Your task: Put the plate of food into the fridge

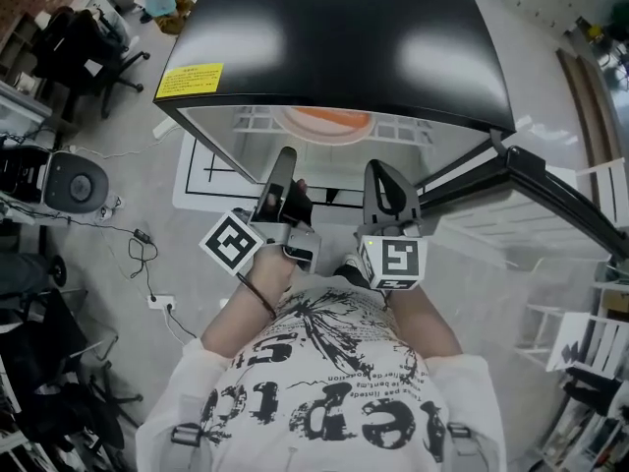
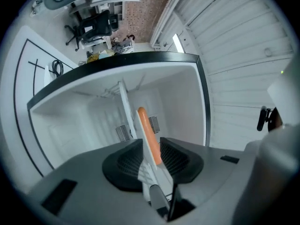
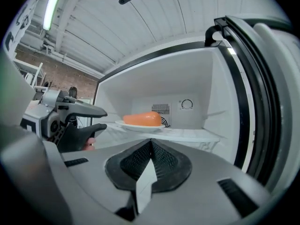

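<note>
A white plate (image 3: 140, 124) with an orange piece of food (image 3: 142, 118) rests on the shelf (image 3: 192, 135) inside the open fridge (image 1: 334, 37). From above, the plate (image 1: 327, 122) shows just under the fridge's black top. My left gripper (image 2: 151, 149) is open. In its own view the plate (image 2: 139, 139) and the food (image 2: 148, 135) line up edge-on with the gap between the jaws, and the pads do not press on them. Seen from the right gripper view, the left gripper (image 3: 101, 118) stands just left of the plate's rim. My right gripper (image 3: 151, 146) is shut and empty, in front of the shelf.
The fridge door (image 1: 550, 190) hangs open to the right. On the floor to the left are an office chair (image 1: 88, 47), a round grey device (image 1: 74, 180) and cables (image 1: 142, 249). White racks (image 1: 590, 332) stand at the right.
</note>
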The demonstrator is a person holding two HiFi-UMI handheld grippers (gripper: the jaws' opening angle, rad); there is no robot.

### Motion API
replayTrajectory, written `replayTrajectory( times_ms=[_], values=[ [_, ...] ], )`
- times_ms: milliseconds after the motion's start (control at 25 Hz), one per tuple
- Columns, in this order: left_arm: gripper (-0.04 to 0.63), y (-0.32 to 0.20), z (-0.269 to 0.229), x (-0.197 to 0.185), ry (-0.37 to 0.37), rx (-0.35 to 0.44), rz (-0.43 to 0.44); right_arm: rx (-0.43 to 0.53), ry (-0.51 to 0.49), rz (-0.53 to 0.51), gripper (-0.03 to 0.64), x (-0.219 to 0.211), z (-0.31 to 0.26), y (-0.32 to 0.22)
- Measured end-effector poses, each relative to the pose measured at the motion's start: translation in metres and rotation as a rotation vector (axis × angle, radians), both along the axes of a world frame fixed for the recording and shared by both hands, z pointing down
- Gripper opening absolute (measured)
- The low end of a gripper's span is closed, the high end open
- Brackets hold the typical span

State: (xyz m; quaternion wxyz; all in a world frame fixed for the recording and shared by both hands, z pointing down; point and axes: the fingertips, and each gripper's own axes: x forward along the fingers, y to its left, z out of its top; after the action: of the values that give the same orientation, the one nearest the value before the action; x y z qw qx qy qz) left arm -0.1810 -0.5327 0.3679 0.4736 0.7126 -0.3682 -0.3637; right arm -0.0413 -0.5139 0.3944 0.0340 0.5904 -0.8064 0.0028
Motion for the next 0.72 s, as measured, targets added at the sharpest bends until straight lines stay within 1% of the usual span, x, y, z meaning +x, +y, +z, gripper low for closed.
replayTrajectory(
  times_ms=[40,80,120,160,200,360,480,520,600,720],
  values=[
    [0.101,0.002,0.002,-0.003,-0.03,-0.006,-0.002,0.005,-0.002,0.003,0.002,-0.002,-0.002,0.001],
    [0.05,0.006,0.006,-0.006,-0.077,-0.015,-0.009,0.009,-0.003,0.006,0.002,-0.005,-0.004,0.003],
    [0.01,0.01,0.009,-0.01,-0.141,-0.017,-0.021,0.01,-0.006,0.009,0.002,-0.008,-0.004,0.006],
    [0.008,0.014,0.008,-0.013,-0.213,0.001,-0.029,0.012,-0.009,0.013,0.002,-0.011,-0.005,0.009],
    [0.008,0.018,0.004,-0.014,-0.285,0.041,-0.03,0.014,-0.012,0.018,0.002,-0.014,-0.006,0.012],
    [0.008,0.033,-0.012,-0.014,-0.533,0.213,-0.012,0.031,-0.017,0.029,0.002,-0.029,-0.013,0.024],
    [0.007,0.048,-0.026,-0.016,-0.72,0.348,-0.036,0.039,-0.009,0.033,0.002,-0.038,-0.018,0.034],
    [0.008,0.052,-0.029,-0.016,-0.769,0.386,-0.041,0.042,-0.009,0.035,0.002,-0.041,-0.019,0.037],
    [0.007,0.059,-0.033,-0.017,-0.838,0.439,-0.037,0.044,-0.011,0.034,0.002,-0.047,-0.02,0.044],
    [0.008,0.068,-0.023,-0.015,-0.923,0.486,0.016,0.044,-0.004,0.026,0.002,-0.058,-0.02,0.054]
  ],
)
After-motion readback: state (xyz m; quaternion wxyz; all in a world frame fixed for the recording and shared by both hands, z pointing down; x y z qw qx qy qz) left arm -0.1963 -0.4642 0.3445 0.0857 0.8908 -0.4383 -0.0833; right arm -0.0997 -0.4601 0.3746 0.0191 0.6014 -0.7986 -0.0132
